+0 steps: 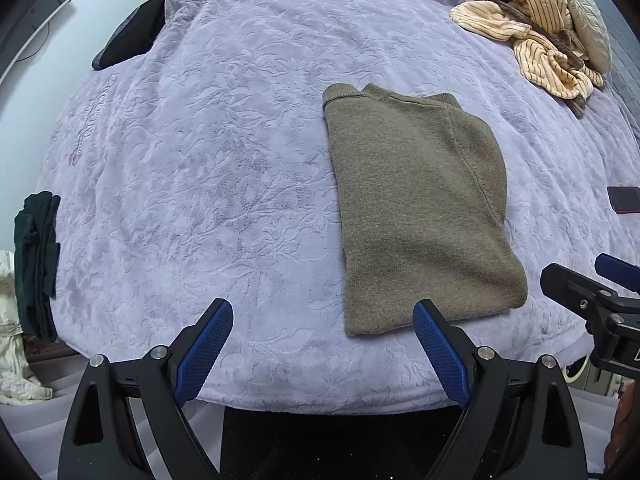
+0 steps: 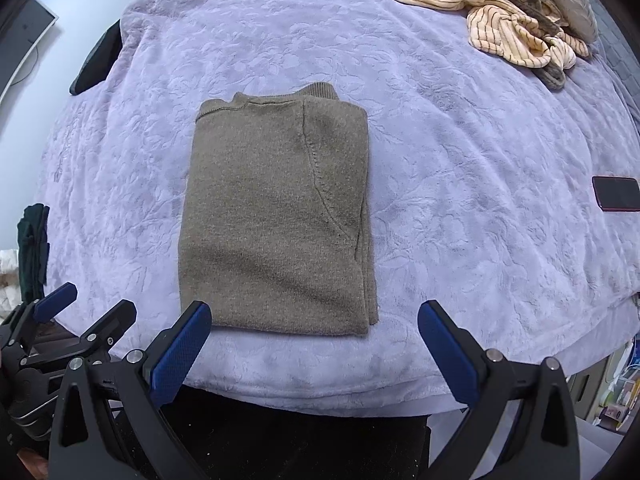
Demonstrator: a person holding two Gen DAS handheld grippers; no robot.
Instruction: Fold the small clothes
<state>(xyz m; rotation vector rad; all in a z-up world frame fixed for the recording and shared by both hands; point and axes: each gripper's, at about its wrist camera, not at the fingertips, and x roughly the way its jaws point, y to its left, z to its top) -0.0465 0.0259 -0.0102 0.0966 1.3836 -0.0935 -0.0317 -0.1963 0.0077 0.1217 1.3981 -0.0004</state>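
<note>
An olive-brown knit sweater [image 1: 416,208] [image 2: 276,216] lies folded into a neat rectangle on the lavender blanket [image 1: 200,168] [image 2: 460,200], collar at the far end. My left gripper [image 1: 323,312] hangs open above the bed's near edge, to the left of the sweater's near hem, with nothing between its blue pads. My right gripper [image 2: 315,316] is open wide just above the sweater's near edge, holding nothing. In the left wrist view the right gripper [image 1: 592,276] shows at the right edge; in the right wrist view the left gripper [image 2: 92,300] shows at the lower left.
A crumpled cream striped garment [image 1: 532,28] [image 2: 500,12] lies at the far right by a grey cushion [image 1: 588,24]. A dark phone [image 2: 616,194] [image 1: 624,200] rests on the blanket at right. Dark green folded clothes [image 1: 36,264] [image 2: 32,248] sit at the bed's left edge.
</note>
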